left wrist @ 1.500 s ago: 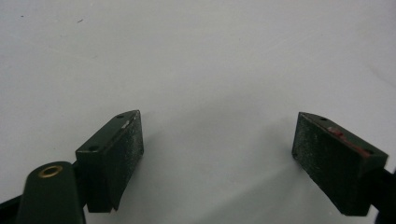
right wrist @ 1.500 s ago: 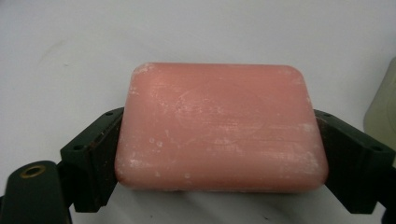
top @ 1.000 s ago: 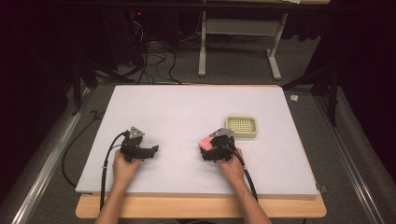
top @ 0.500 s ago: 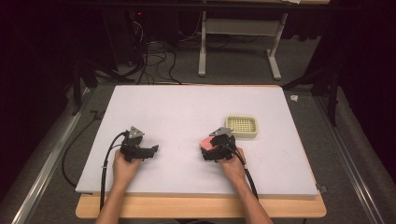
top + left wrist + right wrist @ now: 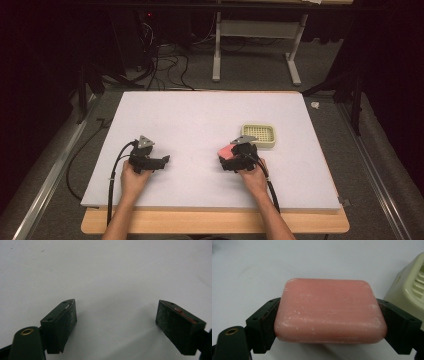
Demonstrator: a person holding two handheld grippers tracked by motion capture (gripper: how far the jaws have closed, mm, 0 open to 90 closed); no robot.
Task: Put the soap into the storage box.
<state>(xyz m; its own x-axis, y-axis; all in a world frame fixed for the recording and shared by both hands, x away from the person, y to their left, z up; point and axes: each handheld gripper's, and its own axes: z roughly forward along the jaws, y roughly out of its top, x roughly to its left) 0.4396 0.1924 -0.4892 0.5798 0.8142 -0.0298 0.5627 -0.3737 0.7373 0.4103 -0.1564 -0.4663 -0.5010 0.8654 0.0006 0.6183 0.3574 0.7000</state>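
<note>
While my right gripper (image 5: 329, 322) clamps the pink soap bar (image 5: 329, 310) across its ends, I judge it firm, slick, easily scuffed; my left gripper (image 5: 116, 320) gapes empty.

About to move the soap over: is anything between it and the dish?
Nothing visible. The right gripper holds the soap between its fingers, and the dish sits close beyond it on the mat, with only bare mat between. The dish's grid top looks empty.

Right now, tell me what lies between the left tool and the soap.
Nothing: in the high view, bare white board runs from the left tool to the soap.
</note>
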